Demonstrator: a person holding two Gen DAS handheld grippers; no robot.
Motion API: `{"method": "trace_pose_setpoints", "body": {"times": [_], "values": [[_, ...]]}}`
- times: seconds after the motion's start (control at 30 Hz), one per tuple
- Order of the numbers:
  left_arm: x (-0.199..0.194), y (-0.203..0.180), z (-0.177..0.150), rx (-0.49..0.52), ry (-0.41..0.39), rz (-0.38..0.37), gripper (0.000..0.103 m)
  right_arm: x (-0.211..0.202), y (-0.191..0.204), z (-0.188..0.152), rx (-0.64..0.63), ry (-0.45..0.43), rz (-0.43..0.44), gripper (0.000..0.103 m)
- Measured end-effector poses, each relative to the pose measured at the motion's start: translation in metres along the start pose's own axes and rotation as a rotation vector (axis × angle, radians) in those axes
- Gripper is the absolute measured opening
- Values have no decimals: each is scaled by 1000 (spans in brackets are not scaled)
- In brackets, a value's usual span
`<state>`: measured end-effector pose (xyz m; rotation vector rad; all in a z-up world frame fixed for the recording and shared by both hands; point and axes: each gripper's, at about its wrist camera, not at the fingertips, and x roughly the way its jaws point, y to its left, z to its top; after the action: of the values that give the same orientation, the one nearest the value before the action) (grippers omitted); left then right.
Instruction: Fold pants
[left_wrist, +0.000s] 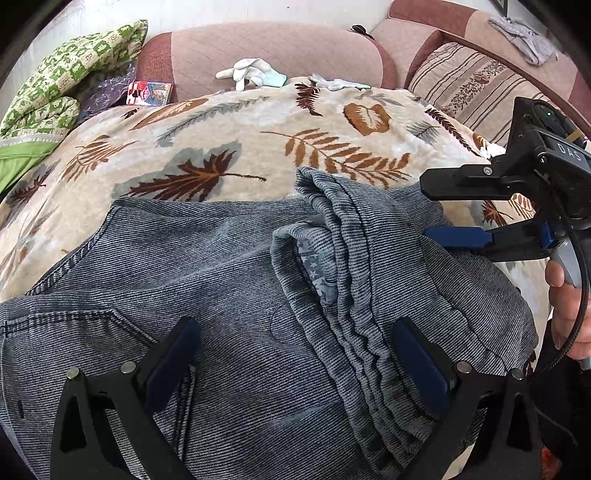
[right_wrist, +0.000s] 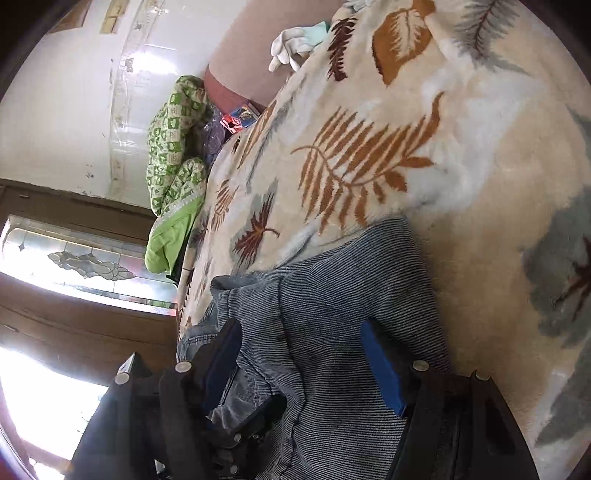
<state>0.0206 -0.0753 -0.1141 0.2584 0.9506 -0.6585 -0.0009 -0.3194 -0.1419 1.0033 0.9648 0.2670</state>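
Observation:
The blue-grey denim pants (left_wrist: 229, 280) lie folded in layers on a cream leaf-patterned blanket (left_wrist: 236, 125); a bunched leg end (left_wrist: 340, 258) rests on top. My left gripper (left_wrist: 295, 354) is open, its blue-padded fingers (left_wrist: 173, 362) spread just above the pants. My right gripper (left_wrist: 424, 210) comes in from the right, open, its jaws on either side of the pants' right edge. In the right wrist view the right gripper (right_wrist: 299, 354) is open over the denim (right_wrist: 332, 302), with the blanket (right_wrist: 461, 129) beyond.
Pink sofa cushions (left_wrist: 273, 48) and a striped pillow (left_wrist: 476, 81) stand behind the blanket. White gloves (left_wrist: 251, 72), a green patterned quilt (left_wrist: 70, 77) and a red packet (left_wrist: 149, 92) lie at the back left. A wall and a glass-panelled door (right_wrist: 74, 258) show in the right wrist view.

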Motion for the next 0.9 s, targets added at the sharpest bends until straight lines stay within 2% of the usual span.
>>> {"method": "trace_pose_setpoints", "body": {"times": [0.3,0.5,0.6,0.73,0.9], "values": [[-4,1,-2,-6,-19,-11,103,-9,10,-7,-37,-18,-17,70],[-3,1,-3,-8,-22,-5,103,-22,21,-14,-89,-21,25,71],[-3,1,-3,-13,-20,-5,103,-23,21,-16,-86,-7,33,71],[-3,0,-3,-17,-12,6,103,-13,11,-17,-41,41,-31,71],[-3,-1,-3,-32,1,20,103,-9,3,-13,-10,68,-17,71]]}}
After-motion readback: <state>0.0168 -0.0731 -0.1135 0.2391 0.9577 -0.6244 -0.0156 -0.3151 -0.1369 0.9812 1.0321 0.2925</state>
